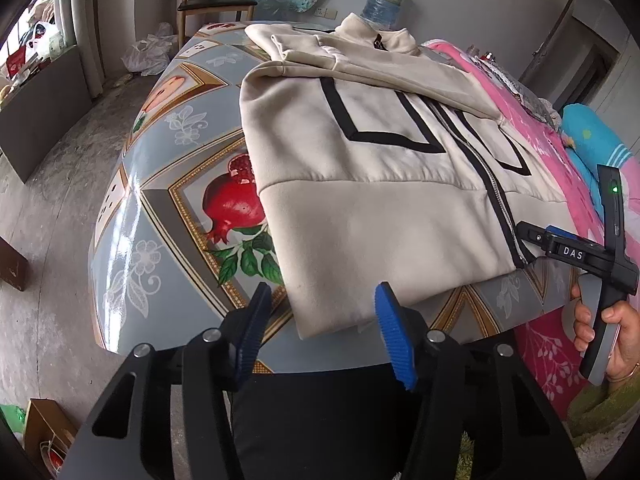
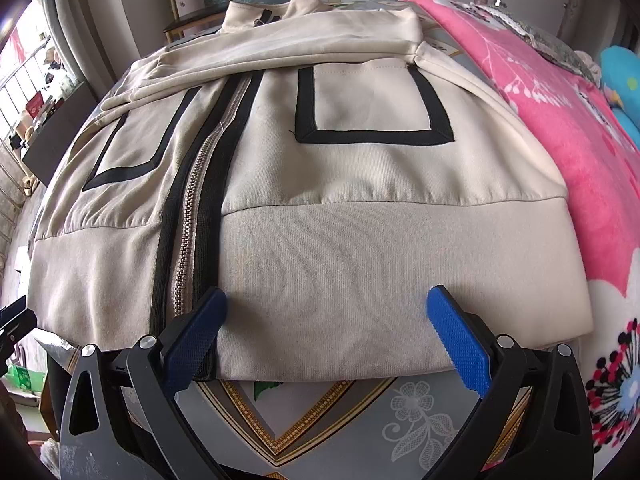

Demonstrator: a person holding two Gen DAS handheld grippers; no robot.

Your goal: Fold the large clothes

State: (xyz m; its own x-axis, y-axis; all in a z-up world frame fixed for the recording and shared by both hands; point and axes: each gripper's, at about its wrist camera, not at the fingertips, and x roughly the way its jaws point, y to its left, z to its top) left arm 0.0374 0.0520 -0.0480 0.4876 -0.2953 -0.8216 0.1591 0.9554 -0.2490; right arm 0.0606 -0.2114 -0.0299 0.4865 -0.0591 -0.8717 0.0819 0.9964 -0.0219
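Patterned worktop (image 1: pixel 168 216), pink blanket (image 2: pixel 568 128) along its right. Cream zip jacket (image 2: pixel 360 184) spread flat on top, front up, sleeves folded across the chest, long axis running away toward the collar, hem band nearest. Right tongs (image 2: pixel 326 312) wide apart, empty, just at the hem right of the zipper (image 2: pixel 188 240). Left tongs (image 1: pixel 320 304) likewise agape, empty, near the hem's left corner. Right one probably nearer.

Lived-in home room, pink blanket (image 2: pixel 560 128), wooden chair (image 1: pixel 216 4), patterned table (image 1: pixel 168 184)
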